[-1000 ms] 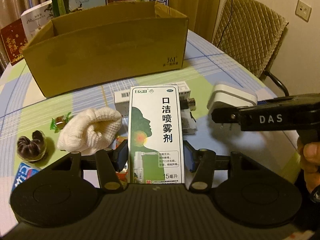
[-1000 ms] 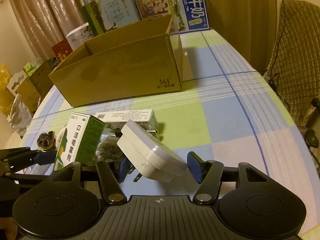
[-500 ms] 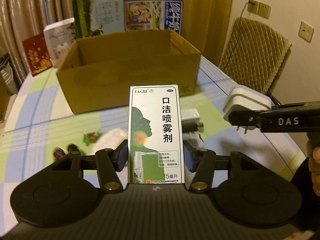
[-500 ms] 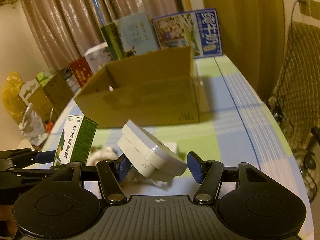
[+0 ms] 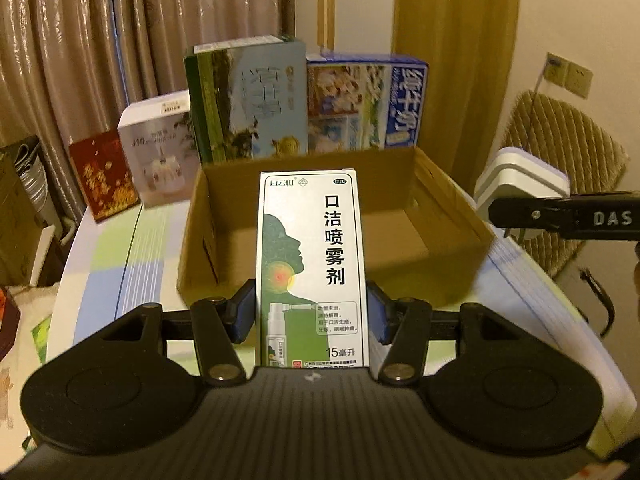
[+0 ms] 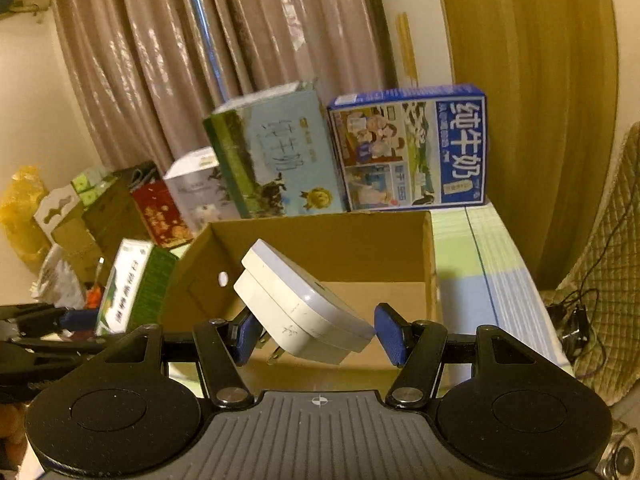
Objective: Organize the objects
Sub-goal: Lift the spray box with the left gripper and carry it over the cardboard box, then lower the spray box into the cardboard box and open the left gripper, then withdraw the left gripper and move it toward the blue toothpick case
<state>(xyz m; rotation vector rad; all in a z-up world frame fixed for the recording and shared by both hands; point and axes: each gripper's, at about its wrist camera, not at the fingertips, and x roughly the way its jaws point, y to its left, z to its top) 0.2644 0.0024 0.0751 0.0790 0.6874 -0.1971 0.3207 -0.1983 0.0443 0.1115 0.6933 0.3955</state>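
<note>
My left gripper [image 5: 311,316] is shut on a tall white-and-green spray box [image 5: 310,264], held upright just before the open cardboard box [image 5: 436,220]. My right gripper [image 6: 316,336] is shut on a white plug adapter [image 6: 296,304], tilted with its prongs pointing down, in front of the same cardboard box [image 6: 352,240]. The adapter [image 5: 520,184] and the right gripper's black finger show at the right of the left wrist view. The spray box [image 6: 128,292] appears at the left of the right wrist view. The cardboard box looks empty inside.
Several milk and gift cartons [image 5: 248,100] stand behind the cardboard box against the curtains. The checked tablecloth [image 5: 120,256] runs under everything. A quilted chair [image 5: 560,152] is at the right, with cables on the floor. More boxes and bags [image 6: 60,220] lie left of the table.
Both grippers rose and moved toward the cardboard box with their loads still held. The small items on the table have dropped out of view, and the box's inside now shows.
</note>
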